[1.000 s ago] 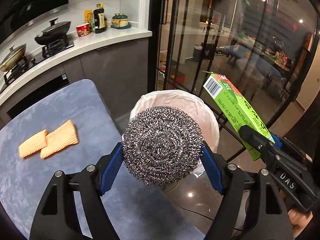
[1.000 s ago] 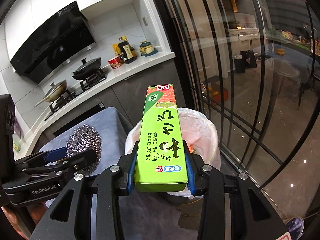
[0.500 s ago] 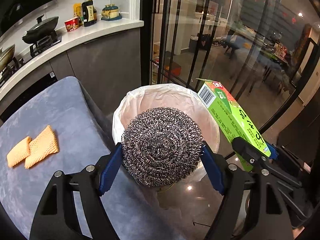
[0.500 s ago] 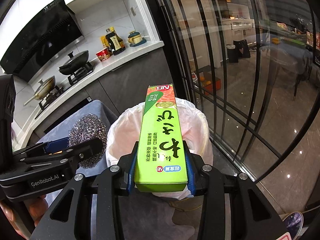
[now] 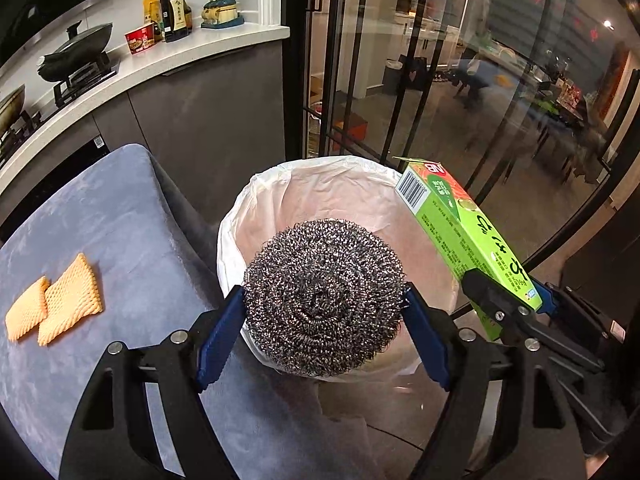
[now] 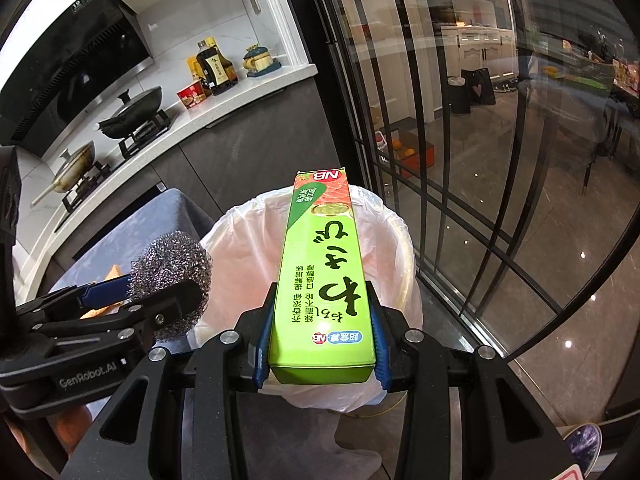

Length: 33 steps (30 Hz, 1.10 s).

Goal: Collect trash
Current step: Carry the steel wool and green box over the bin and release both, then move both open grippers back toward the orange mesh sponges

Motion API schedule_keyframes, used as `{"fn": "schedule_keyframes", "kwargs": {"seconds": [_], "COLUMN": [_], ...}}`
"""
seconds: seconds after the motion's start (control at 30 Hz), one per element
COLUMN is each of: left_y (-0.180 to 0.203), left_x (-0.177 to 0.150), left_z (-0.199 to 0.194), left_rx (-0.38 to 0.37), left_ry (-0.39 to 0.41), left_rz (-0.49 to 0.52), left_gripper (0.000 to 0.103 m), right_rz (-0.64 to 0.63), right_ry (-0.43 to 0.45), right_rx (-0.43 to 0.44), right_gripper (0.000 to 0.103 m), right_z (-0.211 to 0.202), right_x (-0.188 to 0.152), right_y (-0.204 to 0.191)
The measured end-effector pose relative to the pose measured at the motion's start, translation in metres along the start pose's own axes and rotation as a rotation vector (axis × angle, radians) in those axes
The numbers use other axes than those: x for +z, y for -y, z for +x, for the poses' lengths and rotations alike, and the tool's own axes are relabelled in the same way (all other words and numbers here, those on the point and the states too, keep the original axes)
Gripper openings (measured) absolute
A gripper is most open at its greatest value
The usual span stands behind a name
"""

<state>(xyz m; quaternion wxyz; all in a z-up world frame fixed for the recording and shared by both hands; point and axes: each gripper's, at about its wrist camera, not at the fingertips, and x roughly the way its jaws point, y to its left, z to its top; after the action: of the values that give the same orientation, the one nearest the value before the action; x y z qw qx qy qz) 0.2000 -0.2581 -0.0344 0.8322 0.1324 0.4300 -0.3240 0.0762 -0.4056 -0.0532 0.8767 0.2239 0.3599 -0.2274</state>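
The left gripper (image 5: 322, 320) is clamping a scourer (image 5: 323, 296) across its widest part, its jaws pressing the springy steel coil from both sides so that it is sitting firmly and not slipping. The scourer is hanging over the near rim of the bin (image 5: 280, 184), which is standing on the floor just beside the desk (image 5: 120, 220), lined with a pale bag and open at the top. Being held there, above the opening and not above the desk, it is probably waiting for release: a widening of the jaws should be enough to let it drop inside.

The right gripper (image 6: 322, 340) is gripping a box (image 6: 326, 280) by its near end, jaws closed on the two narrow sides, so that the long green carton is sticking forward and reaching out over the bin's mouth. Held by the end like this, most of its length is already past the rim, which should let it tip in nose first; since it is long, it may catch on the far rim if it is let go flat.

Two sponges (image 5: 52, 308) are lying side by side on the desk, well apart from the bin, seemingly waiting for collection.
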Motion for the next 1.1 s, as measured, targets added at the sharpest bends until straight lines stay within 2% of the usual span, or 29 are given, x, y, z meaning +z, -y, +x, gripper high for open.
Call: {"fn": "schedule_keyframes", "kwargs": {"seconds": [0.23, 0.37, 0.47, 0.63, 1.1], "left_y": [-0.001, -0.001, -0.003, -0.013, -0.051], "left_x": [0.0, 0.001, 0.002, 0.003, -0.007], "left_z": [0.004, 0.0, -0.004, -0.009, -0.032], "left_rx": [0.01, 0.041, 0.053, 0.05, 0.096], "left_ry": [0.005, 0.031, 0.045, 0.048, 0.071], "left_rz": [0.009, 0.026, 0.031, -0.004, -0.084], "left_gripper": [0.078, 0.086, 0.088, 0.089, 0.091], "right_rz": [0.01, 0.015, 0.018, 0.017, -0.031], "right_ry": [-0.013, -0.005, 0.0, 0.021, 0.081], "right_rx": [-0.003, -0.008, -0.005, 0.001, 0.051], "right_gripper": [0.039, 0.04, 0.041, 0.049, 0.055], "right_z": [0.012, 0.012, 0.011, 0.004, -0.022], "right_x": [0.003, 0.004, 0.004, 0.005, 0.011], "right_y": [0.001, 0.002, 0.002, -0.002, -0.04]}}
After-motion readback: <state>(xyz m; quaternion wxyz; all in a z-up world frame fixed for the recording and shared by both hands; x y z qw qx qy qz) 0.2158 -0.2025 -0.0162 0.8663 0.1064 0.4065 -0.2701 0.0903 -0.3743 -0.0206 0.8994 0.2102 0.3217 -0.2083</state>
